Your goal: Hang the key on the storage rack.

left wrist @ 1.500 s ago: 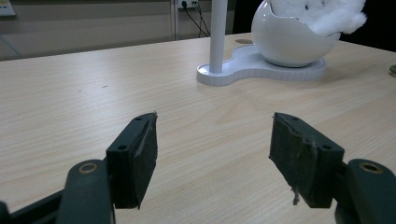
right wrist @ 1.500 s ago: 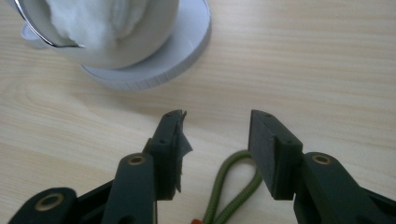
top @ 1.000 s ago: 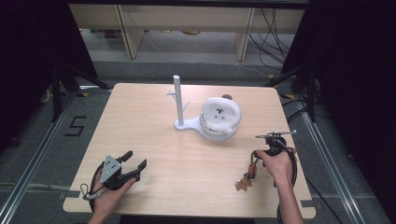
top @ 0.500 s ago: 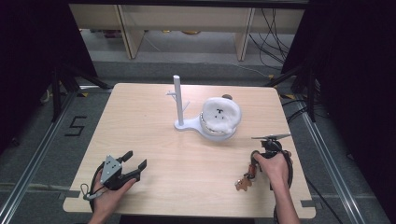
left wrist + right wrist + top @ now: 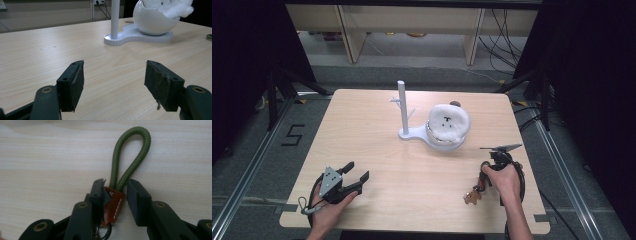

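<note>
Right gripper [image 5: 115, 195] jaws just narrowed around keychain's brown tab [image 5: 113, 205], apparently touching, grasp not confirmed; left gripper [image 5: 113, 82] gapes, idle.

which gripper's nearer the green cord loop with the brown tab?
Right. The right gripper straddles the brown tab of the green cord loop, one pad touching it, a gap at the other. The left gripper rests open across the table, far off.
</note>
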Demonstrator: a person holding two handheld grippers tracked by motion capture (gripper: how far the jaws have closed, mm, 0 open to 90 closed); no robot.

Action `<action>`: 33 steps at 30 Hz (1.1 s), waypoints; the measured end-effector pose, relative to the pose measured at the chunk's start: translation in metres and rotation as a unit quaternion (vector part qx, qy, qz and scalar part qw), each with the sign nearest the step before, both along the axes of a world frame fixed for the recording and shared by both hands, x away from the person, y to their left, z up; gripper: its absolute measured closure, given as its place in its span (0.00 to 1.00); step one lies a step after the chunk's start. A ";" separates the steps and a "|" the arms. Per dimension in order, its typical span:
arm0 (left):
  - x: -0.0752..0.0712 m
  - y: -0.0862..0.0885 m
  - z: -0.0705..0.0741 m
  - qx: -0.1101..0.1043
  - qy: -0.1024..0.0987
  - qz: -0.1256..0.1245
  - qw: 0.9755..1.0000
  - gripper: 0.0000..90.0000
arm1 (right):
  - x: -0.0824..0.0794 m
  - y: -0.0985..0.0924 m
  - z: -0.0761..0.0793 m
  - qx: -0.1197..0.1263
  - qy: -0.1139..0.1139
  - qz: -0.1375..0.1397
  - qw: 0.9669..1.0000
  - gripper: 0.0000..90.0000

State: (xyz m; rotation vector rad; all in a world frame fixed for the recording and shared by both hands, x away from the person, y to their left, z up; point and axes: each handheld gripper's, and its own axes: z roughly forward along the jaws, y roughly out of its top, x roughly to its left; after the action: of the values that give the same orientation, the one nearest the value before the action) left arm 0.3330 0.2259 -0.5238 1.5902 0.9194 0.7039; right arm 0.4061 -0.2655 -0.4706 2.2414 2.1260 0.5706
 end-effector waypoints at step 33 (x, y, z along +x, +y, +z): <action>-0.002 -0.001 0.001 0.008 0.005 0.000 1.000 0.35 | -0.011 0.006 0.002 -0.014 -0.036 0.044 0.998 0.88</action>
State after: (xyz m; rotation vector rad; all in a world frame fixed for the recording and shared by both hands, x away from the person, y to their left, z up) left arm 0.3314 0.2254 -0.5230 1.6097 0.9226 0.7059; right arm 0.3948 -0.2591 -0.4684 2.0873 2.1932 0.6122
